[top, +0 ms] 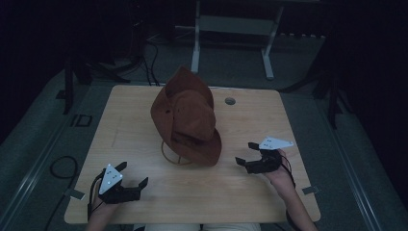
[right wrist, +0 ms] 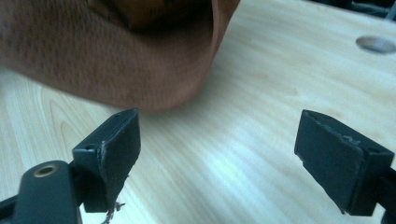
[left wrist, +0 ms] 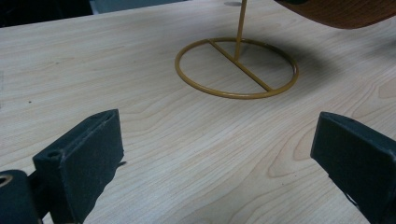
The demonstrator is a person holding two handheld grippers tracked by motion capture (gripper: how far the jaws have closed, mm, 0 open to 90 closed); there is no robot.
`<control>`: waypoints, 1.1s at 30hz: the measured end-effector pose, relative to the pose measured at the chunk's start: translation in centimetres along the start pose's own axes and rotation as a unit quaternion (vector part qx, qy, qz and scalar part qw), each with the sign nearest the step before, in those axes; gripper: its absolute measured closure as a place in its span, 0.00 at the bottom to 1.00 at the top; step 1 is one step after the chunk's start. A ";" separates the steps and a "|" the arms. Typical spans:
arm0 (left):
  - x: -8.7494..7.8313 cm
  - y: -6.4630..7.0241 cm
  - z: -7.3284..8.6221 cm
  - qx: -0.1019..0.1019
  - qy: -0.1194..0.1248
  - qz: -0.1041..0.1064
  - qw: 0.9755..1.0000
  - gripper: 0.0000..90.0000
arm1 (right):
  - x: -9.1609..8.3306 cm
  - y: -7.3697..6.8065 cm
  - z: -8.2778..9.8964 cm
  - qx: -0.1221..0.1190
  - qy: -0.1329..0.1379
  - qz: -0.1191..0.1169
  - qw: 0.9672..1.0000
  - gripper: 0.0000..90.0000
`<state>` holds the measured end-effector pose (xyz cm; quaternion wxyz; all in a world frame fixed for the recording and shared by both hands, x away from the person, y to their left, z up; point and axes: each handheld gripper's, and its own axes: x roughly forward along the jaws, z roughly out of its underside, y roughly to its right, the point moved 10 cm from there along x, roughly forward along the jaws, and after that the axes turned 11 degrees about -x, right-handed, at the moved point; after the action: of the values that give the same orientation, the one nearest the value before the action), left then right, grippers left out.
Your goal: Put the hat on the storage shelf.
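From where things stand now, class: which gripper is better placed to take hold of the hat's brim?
Probably the right gripper: open, its jaws point at the hat, whose drooping brim hangs just ahead. The left gripper, also open, faces the stand.

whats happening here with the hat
A person sits at a light wooden table with a black two-jaw claw in each hand. A brown suede wide-brimmed hat hangs tilted on a thin gold wire stand with a ring base in the middle. The left claw and right claw both stand open on either side, holding nothing and not touching the hat.
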<state>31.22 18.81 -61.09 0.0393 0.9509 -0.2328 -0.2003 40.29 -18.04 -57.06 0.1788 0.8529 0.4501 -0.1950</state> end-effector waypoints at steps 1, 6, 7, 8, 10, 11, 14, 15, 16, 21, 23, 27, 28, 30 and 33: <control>0.0 0.0 0.0 -0.001 0.000 0.000 1.000 0.03 | 0.0 -0.2 0.4 -0.002 -0.002 -0.002 1.000 0.16; 0.0 0.0 0.0 0.001 -0.001 0.000 1.000 0.03 | 0.1 -0.8 2.1 0.001 -0.013 -0.004 1.000 0.16; 0.0 0.0 0.0 0.000 -0.001 0.000 1.000 0.03 | 0.1 -0.9 2.5 0.000 -0.015 -0.003 1.000 0.16; 0.0 0.0 0.0 0.000 -0.001 0.000 1.000 0.03 | 0.1 -1.0 2.8 -0.002 -0.016 -0.003 1.000 0.16; 0.1 0.0 0.0 -0.001 -0.001 0.000 1.000 0.03 | 0.0 -1.2 3.4 -0.001 -0.023 -0.006 1.000 0.16; 0.1 0.0 0.0 -0.001 -0.001 0.000 1.000 0.03 | 0.0 -1.3 3.7 -0.003 -0.025 -0.006 1.000 0.15; 0.1 0.0 0.0 -0.001 -0.001 0.000 1.000 0.03 | -0.4 -1.3 4.3 0.004 -0.022 -0.010 1.000 0.14; 0.1 0.0 0.0 -0.001 -0.001 0.000 1.000 0.03 | -0.5 -1.3 4.4 0.007 -0.018 -0.011 1.000 0.14; 0.0 0.0 0.0 -0.001 -0.001 0.001 1.000 0.03 | -0.7 -1.3 4.6 0.007 -0.018 -0.010 1.000 0.14; 0.1 0.0 0.0 -0.001 -0.002 0.000 1.000 0.03 | -1.3 -1.1 5.5 -0.004 -0.030 0.003 1.000 0.14; 0.1 0.0 0.0 -0.001 -0.001 0.001 1.000 0.03 | -1.6 -1.1 5.8 -0.007 -0.029 0.006 1.000 0.14; 0.1 0.0 0.1 0.000 -0.002 -0.001 1.000 0.03 | -2.1 -1.2 6.3 -0.012 -0.033 0.012 0.999 0.14; 0.1 0.0 0.1 0.000 -0.002 -0.001 1.000 0.03 | -2.1 -1.2 6.3 -0.012 -0.033 0.012 0.999 0.14; 0.1 -0.1 0.1 0.000 -0.002 0.000 1.000 0.03 | -2.2 -1.3 6.6 -0.017 -0.039 0.015 0.999 0.14; 0.1 -0.1 0.1 0.001 -0.003 -0.001 1.000 0.03 | -2.5 -1.4 6.9 -0.017 -0.039 0.018 0.999 0.14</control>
<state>31.27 18.85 -61.22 0.0376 0.9505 -0.2326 -0.2026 36.66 -22.35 -61.93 0.2142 0.8493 0.4308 -0.2173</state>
